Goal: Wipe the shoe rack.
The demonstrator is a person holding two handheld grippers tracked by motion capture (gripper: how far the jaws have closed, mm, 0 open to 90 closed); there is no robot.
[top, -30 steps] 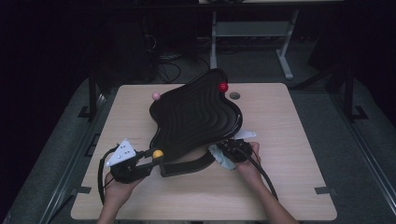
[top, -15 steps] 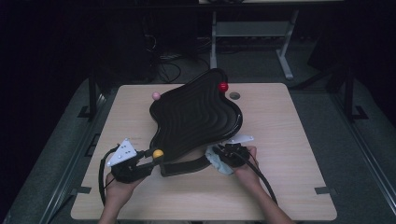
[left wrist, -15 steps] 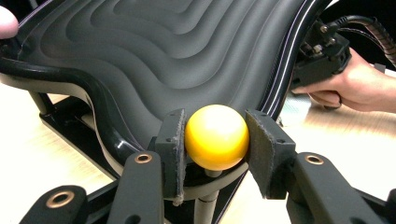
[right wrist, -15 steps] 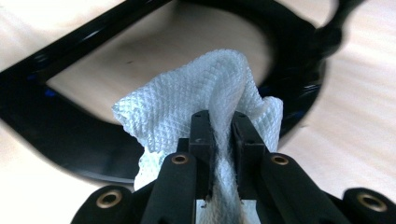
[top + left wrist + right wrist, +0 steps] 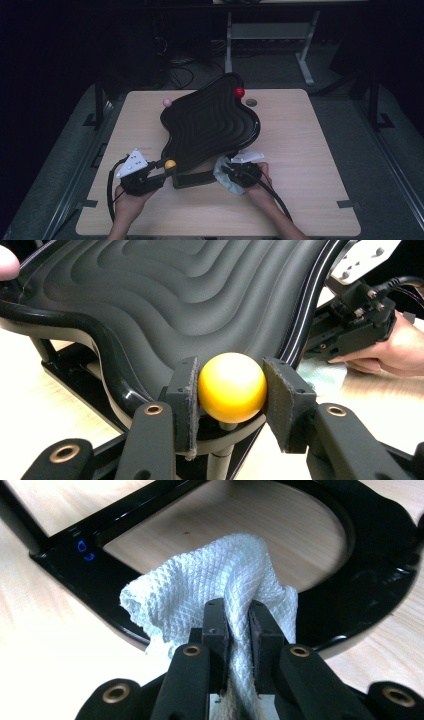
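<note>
A black wavy board [image 5: 207,125] stands tilted on a black base frame [image 5: 192,179] on the wooden table [image 5: 310,150]. It carries ball knobs: a pink one [image 5: 167,102], a red one [image 5: 239,92] and a yellow one [image 5: 170,164] at the near left corner. My left gripper [image 5: 169,167] is shut on the yellow ball [image 5: 231,387], pads [image 5: 182,395] pressing both sides. My right gripper [image 5: 224,173] is shut on a white textured cloth [image 5: 200,580], which rests against the glossy base frame [image 5: 370,580] below the board's near right edge.
A small round hole [image 5: 251,102] sits in the tabletop behind the board. In the left gripper view the right hand [image 5: 390,345] and its gripper [image 5: 350,325] lie just past the board's rim. Dark floor, cables and a desk frame [image 5: 305,70] lie beyond the table.
My right gripper has slid a little to the left along the base frame with the cloth in it. The left gripper and the board have stayed put.
</note>
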